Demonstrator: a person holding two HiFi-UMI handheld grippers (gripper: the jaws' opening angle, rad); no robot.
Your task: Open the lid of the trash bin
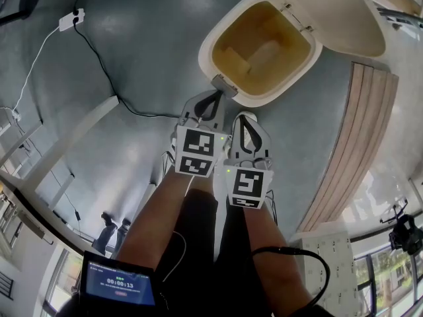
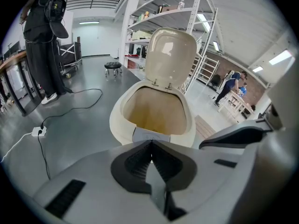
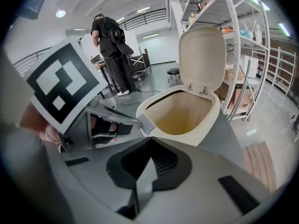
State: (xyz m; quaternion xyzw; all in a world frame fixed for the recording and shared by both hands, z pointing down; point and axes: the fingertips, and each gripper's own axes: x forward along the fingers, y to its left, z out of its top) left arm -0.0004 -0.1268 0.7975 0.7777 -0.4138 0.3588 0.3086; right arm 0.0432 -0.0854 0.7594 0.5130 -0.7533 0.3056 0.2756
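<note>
Trash bin [image 1: 213, 41] shown open on the floor, its lid [image 1: 330, 15] raised at the far side.
The lid's far edge is cut off in the head view. The left gripper [image 1: 217, 96] is clenched on nothing, its tips at the grey tab [image 1: 223, 84] on the near rim; contact cannot be judged. The right gripper [image 1: 246, 119], just beside it, is likewise closed and empty.

Workshop-type hall: a tall metal shelving rack [image 2: 161, 14] stocked with boxes, grey sealed floor [image 2: 79, 120] beneath it, power strip [image 2: 38, 132] and stool [image 2: 112, 66] left of it.
</note>
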